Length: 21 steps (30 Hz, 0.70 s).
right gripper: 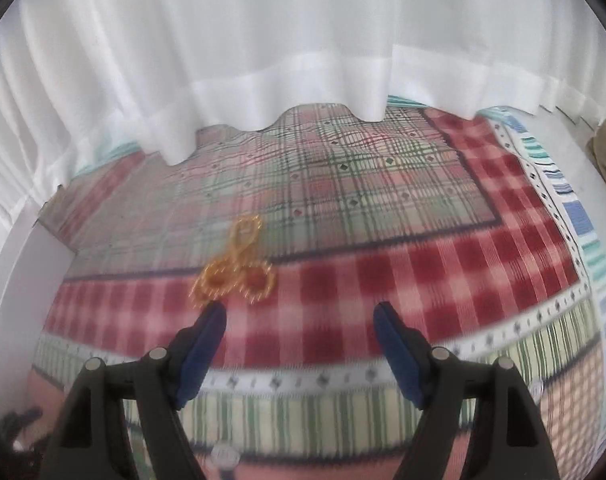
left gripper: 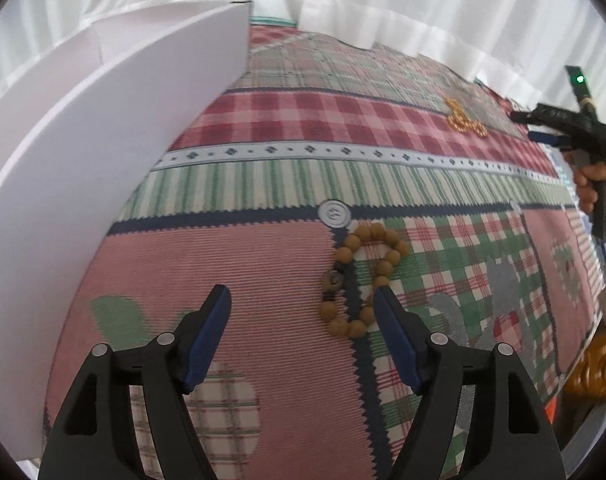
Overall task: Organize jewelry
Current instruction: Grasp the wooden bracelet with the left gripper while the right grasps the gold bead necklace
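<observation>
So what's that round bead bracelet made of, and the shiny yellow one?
The bead bracelet looks like wood: matte tan round beads, plus a few darker patterned ones whose material I can't tell. The yellow chain looks like gold-coloured metal, with fine glinting links coiled in loops; real gold or plated, the pictures can't say. Both lie on the woven plaid cloth.

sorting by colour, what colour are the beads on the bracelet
Mostly tan wooden-looking beads, with a few dark ones, on the beaded bracelet; clearest in the left wrist view.
</observation>
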### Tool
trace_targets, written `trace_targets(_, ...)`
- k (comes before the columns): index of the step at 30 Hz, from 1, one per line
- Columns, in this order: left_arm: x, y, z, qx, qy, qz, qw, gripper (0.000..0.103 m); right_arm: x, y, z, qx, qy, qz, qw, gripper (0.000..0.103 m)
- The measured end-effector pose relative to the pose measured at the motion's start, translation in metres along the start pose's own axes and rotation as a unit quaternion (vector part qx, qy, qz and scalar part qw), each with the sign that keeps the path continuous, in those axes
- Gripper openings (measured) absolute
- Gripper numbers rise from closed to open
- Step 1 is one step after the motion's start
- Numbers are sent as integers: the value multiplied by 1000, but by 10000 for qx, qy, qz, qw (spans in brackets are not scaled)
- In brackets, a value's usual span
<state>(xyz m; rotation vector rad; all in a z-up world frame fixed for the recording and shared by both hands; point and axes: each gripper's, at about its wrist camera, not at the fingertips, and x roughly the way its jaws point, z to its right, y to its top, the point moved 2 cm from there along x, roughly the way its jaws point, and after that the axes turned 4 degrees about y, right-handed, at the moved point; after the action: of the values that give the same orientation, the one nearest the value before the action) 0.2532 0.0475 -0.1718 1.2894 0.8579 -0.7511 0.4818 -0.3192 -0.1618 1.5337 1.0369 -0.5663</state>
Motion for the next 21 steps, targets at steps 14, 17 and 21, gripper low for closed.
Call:
trace_targets(14, -3, -6, -21, -272, 76, -84, 9996, 75, 90, 25, -60, -726, -161, -244, 9969, 71)
trace_targets(17, 1, -8, -20, -262, 95, -156, 9995, 75, 87, 21, -60, -753, -124, -300, 9966, 46)
trace_targets(21, 1, -11, -14, -184, 89, -174, 9996, 75, 75, 9, -63, -795, 26, -335, 9963, 23)
